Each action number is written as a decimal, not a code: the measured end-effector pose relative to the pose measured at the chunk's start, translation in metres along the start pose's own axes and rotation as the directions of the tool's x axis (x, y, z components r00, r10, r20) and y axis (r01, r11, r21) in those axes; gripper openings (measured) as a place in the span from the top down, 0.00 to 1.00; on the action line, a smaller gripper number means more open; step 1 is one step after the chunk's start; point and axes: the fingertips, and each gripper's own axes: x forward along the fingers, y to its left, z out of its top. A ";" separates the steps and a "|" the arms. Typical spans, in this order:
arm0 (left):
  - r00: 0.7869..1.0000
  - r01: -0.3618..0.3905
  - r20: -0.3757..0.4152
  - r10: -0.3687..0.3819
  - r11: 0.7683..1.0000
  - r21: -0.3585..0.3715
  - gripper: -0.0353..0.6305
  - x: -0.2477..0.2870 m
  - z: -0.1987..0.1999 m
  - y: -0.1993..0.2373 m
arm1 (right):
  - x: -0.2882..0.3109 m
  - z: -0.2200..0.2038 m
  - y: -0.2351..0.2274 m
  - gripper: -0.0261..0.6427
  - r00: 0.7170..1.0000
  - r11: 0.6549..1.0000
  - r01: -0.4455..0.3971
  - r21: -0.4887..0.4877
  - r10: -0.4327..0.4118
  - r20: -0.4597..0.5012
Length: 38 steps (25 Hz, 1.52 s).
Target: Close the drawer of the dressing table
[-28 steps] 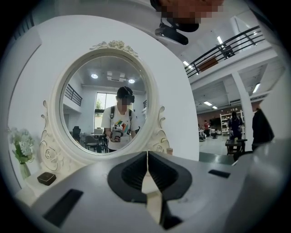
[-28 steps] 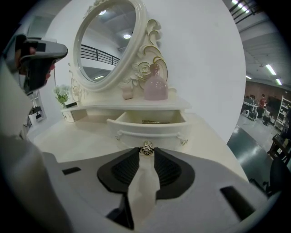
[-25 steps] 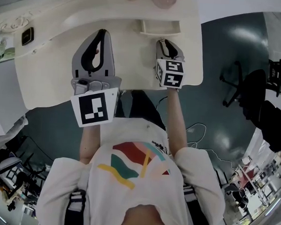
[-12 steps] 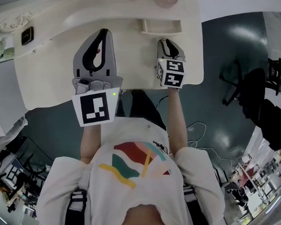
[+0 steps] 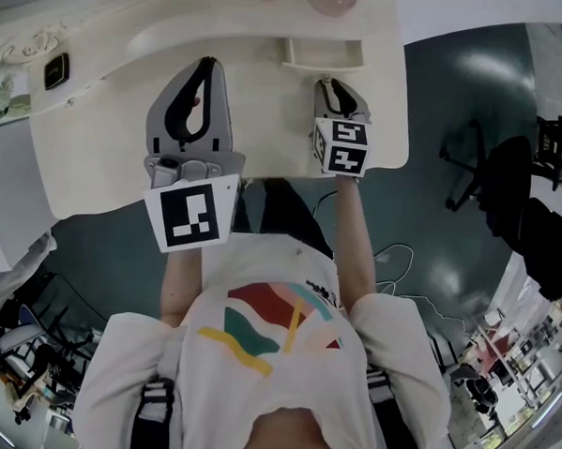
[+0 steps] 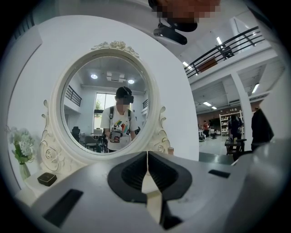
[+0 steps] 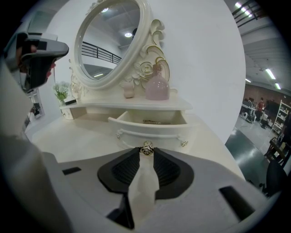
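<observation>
Drawer (image 7: 150,134) of dressing table: pulled out from under the small shelf, front bowed, open at the top. Inside, one thin dark-and-gold item (image 7: 157,122) lying on the floor of the compartment, too small to identify. Also seen from the head view (image 5: 320,52), at the far edge of the counter (image 5: 107,135).

Shelf above drawer: pink bottle (image 7: 157,85) and small jar (image 7: 129,90), side by side, in front of the oval mirror (image 7: 107,41).

Knob (image 7: 146,148): gold, centred on the drawer front.

Right gripper (image 7: 146,153): tilted downward toward the drawer front, jaws narrowly apart and clamped on the knob at their tips.

Left gripper (image 6: 147,153): held near level above the counter, facing the mirror, well apart from the drawer; jaws together, nothing between them.
</observation>
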 end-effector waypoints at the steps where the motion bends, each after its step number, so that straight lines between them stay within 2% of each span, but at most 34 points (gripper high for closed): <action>1: 1.000 0.002 -0.002 -0.002 1.000 0.004 0.94 0.000 0.000 0.000 | 0.000 0.000 0.000 0.83 1.000 1.000 0.000 0.000 0.000 -0.001; 38: 1.000 0.003 -0.010 -0.003 1.000 0.013 0.94 0.003 -0.004 0.005 | 0.011 0.018 -0.002 0.83 1.000 0.999 0.012 -0.031 -0.011 0.017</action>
